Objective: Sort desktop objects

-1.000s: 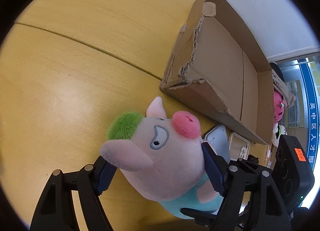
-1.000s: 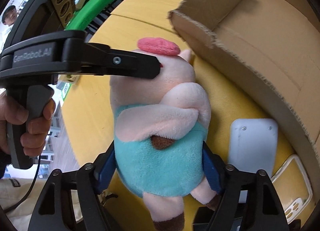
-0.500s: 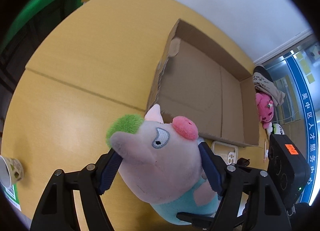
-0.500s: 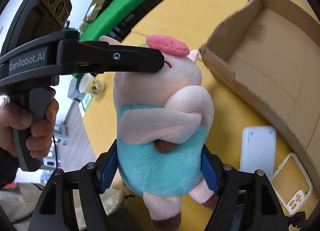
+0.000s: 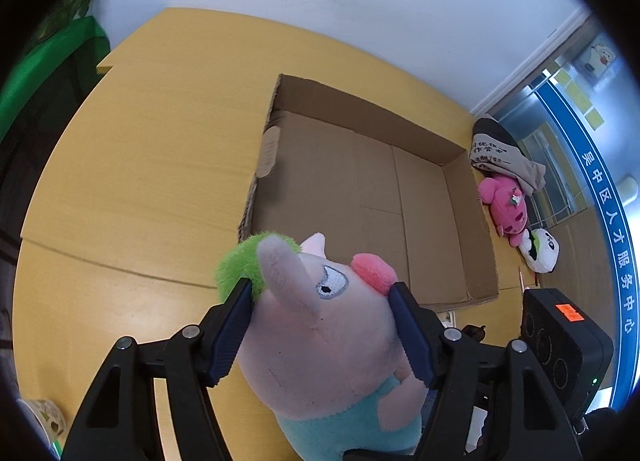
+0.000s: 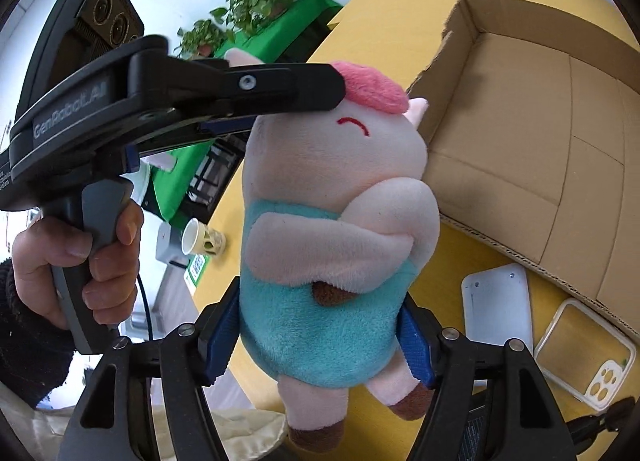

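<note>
In the right wrist view, a person's hand (image 6: pixel 80 245) at the far left holds the handle of the left gripper (image 6: pixel 320 89), which reaches across the upper left of the frame and clamps the head of the pig plush (image 6: pixel 332 221), one finger lying right under the pink snout. Frame centre is the plush itself, hanging in the air between both tools. Along the bottom, the right gripper (image 6: pixel 318 335) squeezes its teal belly, blue pads dug into the fabric on both sides. Both sets of jaws are closing a touch more on the toy. Further right, low down, a white case (image 6: pixel 496 305) and a clear phone case (image 6: pixel 584 353) lie on the yellow table (image 6: pixel 400 13), and the open cardboard box (image 6: pixel 520 109) fills the upper right, empty as far as can be seen.

Handling-wise it looks like a light, squishy thing: nothing to break, but it'll sag and twist if pinched by an ear or a foot. Head plus belly, the fattest stuffed parts, seems the sensible hold. The fuzzy fabric probably won't slip much.
</note>
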Motion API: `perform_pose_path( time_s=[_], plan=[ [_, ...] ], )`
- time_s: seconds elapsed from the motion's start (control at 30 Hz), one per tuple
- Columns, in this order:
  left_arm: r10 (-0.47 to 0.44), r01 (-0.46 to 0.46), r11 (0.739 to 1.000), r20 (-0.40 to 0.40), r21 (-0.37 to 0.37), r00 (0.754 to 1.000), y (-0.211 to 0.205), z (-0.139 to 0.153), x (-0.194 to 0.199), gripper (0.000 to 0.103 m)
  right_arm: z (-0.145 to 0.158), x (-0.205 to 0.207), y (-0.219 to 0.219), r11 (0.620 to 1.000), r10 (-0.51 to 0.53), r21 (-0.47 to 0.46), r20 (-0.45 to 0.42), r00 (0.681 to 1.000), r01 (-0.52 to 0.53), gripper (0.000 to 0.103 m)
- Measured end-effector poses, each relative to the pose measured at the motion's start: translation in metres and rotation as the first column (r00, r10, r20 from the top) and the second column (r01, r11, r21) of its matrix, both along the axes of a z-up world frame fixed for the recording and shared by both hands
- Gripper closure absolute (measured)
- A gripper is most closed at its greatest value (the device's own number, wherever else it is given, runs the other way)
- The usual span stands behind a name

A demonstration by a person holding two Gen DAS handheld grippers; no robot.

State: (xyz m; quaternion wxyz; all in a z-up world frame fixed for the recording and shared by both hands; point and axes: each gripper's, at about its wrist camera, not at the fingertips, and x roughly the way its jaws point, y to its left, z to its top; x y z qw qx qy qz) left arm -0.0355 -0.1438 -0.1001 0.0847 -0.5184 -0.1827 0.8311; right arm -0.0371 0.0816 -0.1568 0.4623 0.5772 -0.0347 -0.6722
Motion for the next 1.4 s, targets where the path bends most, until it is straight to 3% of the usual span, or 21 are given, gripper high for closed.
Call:
perform_pose_path(
  time_s=[0.07,0.3,0.7,1.03,1.1,1.27,1.4],
  plan=[
    [-0.014,0.014,1.0,-0.004,-0.001,1.0,0.004,0.001,-0.006,0.035,0.002,0.02,-0.016,1.0,-0.025,-0.013,0.005,1.0,0.025,0.028],
    [-0.049,0.049,0.999,-0.053,-0.008,0.997,0.014,0.016,-0.037,0.035,0.009,0.005,-0.003,0.991,-0.107,-0.077,0.017,0.994,0.108,0.029],
    [-0.179,0.177,0.984,-0.113,-0.028,0.977,0.041,0.026,-0.145,0.035,0.021,-0.086,0.011,0.958,-0.26,-0.129,-0.013,0.966,0.256,0.029],
    [-0.22,0.218,0.975,-0.049,-0.042,0.974,0.05,-0.022,-0.224,0.035,-0.023,-0.166,0.006,0.928,-0.353,-0.105,0.057,0.934,0.357,0.029],
    [-0.218,0.216,0.975,-0.027,-0.053,0.976,0.047,-0.035,-0.236,0.035,-0.027,-0.154,0.023,0.928,-0.357,-0.093,0.065,0.932,0.362,0.029],
    [-0.186,0.188,0.978,0.029,-0.092,0.982,0.037,-0.065,-0.261,0.036,-0.059,-0.177,0.006,0.922,-0.373,-0.073,0.102,0.922,0.381,0.028],
    [-0.164,0.18,0.973,0.114,-0.147,0.98,0.034,-0.091,-0.274,0.036,-0.093,-0.184,-0.012,0.901,-0.42,-0.037,0.177,0.89,0.432,0.025]
  ],
)
